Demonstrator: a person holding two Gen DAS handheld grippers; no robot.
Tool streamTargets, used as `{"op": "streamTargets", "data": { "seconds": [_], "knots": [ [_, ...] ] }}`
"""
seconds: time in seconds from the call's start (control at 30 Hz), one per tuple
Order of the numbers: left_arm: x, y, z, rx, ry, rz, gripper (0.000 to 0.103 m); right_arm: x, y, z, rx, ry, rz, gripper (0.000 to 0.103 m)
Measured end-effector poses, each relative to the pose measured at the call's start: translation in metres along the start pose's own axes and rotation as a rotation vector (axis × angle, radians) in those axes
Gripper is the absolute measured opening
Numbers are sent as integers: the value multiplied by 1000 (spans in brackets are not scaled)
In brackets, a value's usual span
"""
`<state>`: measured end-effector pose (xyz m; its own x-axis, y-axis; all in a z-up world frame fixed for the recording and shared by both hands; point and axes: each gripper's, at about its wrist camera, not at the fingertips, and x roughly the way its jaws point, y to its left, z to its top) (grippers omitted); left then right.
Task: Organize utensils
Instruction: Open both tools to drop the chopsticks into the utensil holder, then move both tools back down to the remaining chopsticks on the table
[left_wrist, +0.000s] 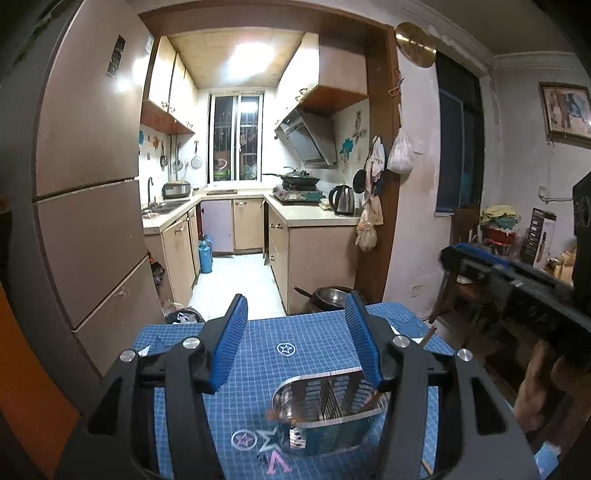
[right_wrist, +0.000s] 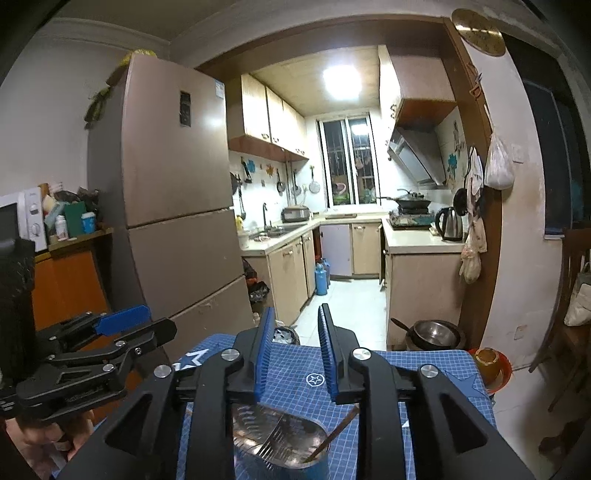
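A steel utensil holder (left_wrist: 325, 413) with slotted walls stands on the blue grid mat (left_wrist: 258, 354). It also shows in the right wrist view (right_wrist: 280, 439). A brown chopstick (right_wrist: 332, 435) leans inside it against the right rim; its tip shows in the left wrist view (left_wrist: 427, 336). My left gripper (left_wrist: 295, 317) is open and empty, above and behind the holder. My right gripper (right_wrist: 297, 321) is open with a narrower gap, empty, just above the holder. The right gripper (left_wrist: 517, 273) shows at the right of the left wrist view; the left gripper (right_wrist: 110, 332) shows at the left of the right wrist view.
The table's far edge faces a kitchen doorway. A fridge (right_wrist: 166, 206) stands at the left. A metal pot (right_wrist: 436, 334) sits on the floor beyond the table. A brown bowl (right_wrist: 487, 362) sits by the mat's right corner. A wooden chair (right_wrist: 569, 302) is at the right.
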<state>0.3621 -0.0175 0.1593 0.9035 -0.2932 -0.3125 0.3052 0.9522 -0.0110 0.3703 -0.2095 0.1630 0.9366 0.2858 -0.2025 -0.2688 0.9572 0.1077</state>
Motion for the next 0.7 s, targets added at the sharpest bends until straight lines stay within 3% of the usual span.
{"op": "streamTargets", "data": {
  "seconds": [0.17, 0.27, 0.37, 0.53, 0.7],
  "knots": [
    [-64, 4, -40, 35, -19, 6, 57, -79, 17, -37, -41, -16, 37, 34],
    [-98, 9, -85, 70, 17, 18, 57, -126, 30, -84, -45, 12, 70, 34],
    [-121, 19, -133, 75, 85, 22, 57, -160, 51, -155, -14, 104, 125, 34],
    [-137, 40, -214, 44, 239, 23, 57, -172, 85, -269, 40, 311, 159, 30],
    [-137, 51, -266, 25, 332, 12, 56, -172, 118, -324, 32, 401, 138, 28]
  ]
}}
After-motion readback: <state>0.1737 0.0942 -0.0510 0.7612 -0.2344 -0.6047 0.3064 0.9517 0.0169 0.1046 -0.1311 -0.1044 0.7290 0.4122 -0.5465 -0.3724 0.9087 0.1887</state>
